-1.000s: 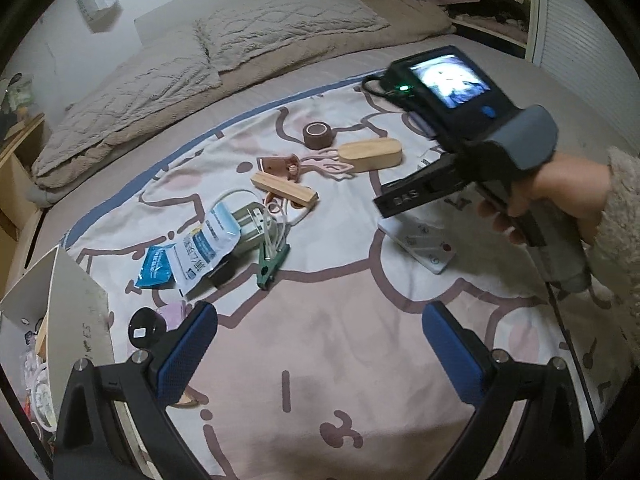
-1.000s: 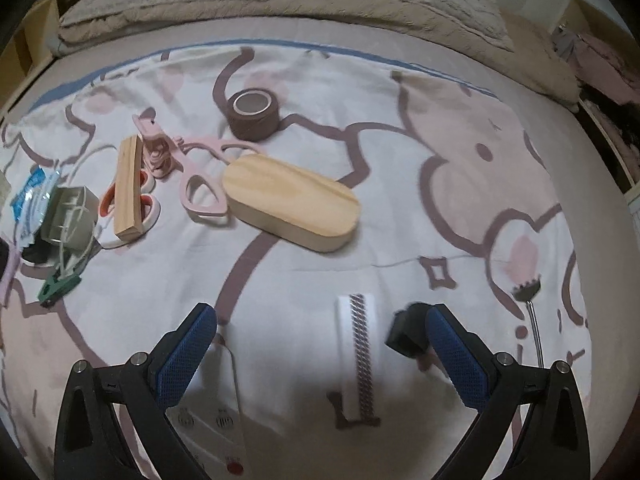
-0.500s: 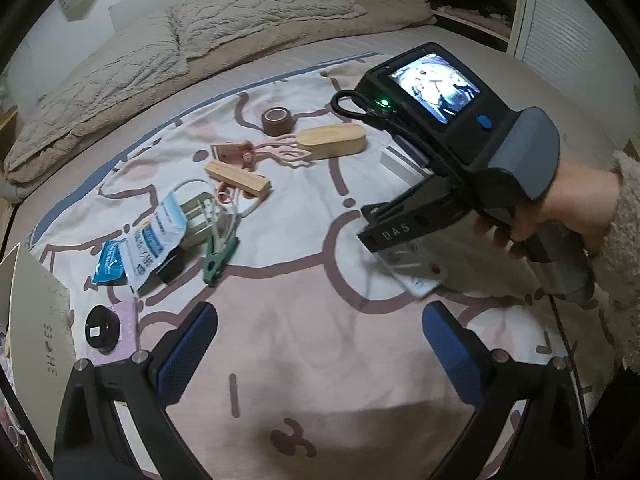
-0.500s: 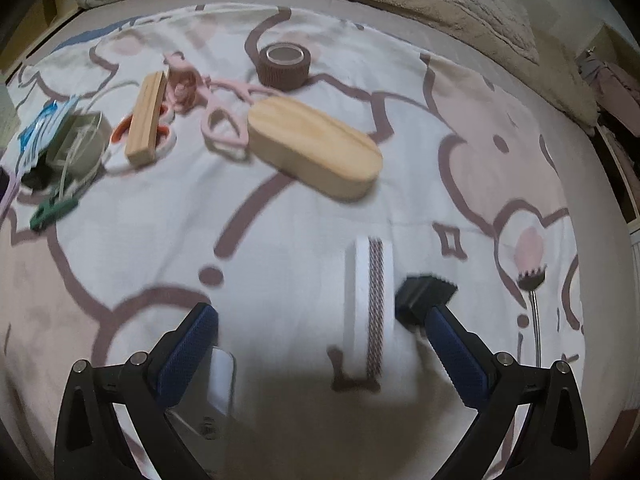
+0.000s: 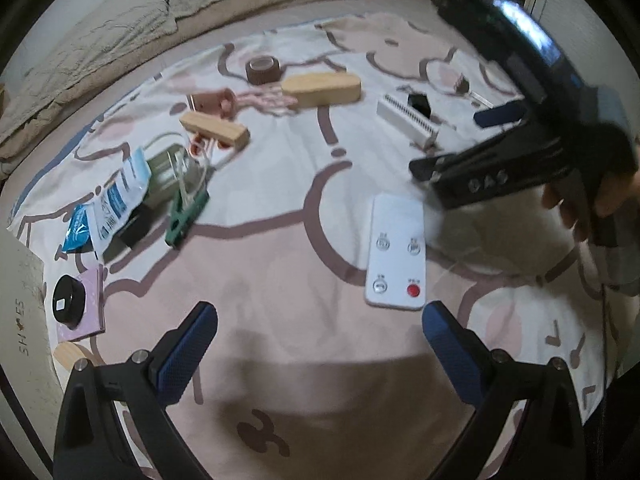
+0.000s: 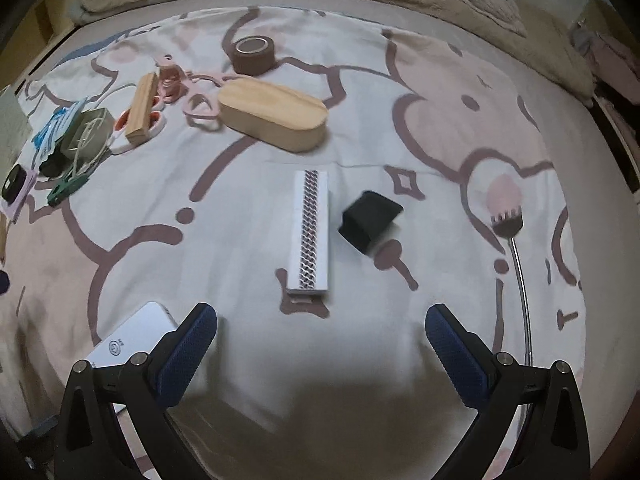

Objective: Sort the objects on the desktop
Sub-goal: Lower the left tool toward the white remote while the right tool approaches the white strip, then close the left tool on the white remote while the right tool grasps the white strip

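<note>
A bed [image 6: 460,80] spread with a pink-and-white cartoon blanket carries the clutter, pillows banked along its far edge. The right gripper [image 6: 320,344] hovers low over the blanket with its blue pads spread wide and nothing between them, and the white staple strip [image 6: 311,232] lies straight ahead of it — close, and a little left of the midline. The strip's long axis runs away from the gripper, nearly in line with its fingers, near end towards the gap, far end towards the wooden oval box [image 6: 272,114]; a grasp across its narrow width looks the natural one. A small black block [image 6: 370,220] sits just beside the strip on its right, apart from it. The left gripper [image 5: 320,344] is equally wide and empty, and the white remote [image 5: 396,252] lies ahead of it, just right of centre, lengthwise away, red button at the near end. The right gripper is judged the nearer to the strip.
</note>
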`<action>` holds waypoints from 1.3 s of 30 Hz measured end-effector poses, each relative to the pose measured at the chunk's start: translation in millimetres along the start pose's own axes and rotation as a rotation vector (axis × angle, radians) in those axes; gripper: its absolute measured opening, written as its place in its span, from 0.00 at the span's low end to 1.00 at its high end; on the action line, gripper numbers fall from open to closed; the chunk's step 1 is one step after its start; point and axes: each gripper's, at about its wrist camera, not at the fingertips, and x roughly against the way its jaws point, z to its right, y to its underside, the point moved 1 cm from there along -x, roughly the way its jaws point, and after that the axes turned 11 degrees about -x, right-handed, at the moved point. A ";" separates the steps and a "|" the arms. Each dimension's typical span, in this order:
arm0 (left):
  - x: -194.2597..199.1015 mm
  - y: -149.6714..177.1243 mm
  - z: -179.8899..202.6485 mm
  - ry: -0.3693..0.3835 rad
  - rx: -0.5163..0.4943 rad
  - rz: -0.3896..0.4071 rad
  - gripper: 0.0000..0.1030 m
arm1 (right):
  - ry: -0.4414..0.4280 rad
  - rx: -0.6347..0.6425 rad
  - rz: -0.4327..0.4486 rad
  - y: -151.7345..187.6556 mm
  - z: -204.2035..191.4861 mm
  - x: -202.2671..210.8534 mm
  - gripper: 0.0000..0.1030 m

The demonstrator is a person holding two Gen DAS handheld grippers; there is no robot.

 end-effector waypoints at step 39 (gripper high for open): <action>-16.4 61.4 -88.6 -0.236 0.162 -0.275 1.00 | -0.131 0.311 -0.084 37.4 -105.5 7.5 1.00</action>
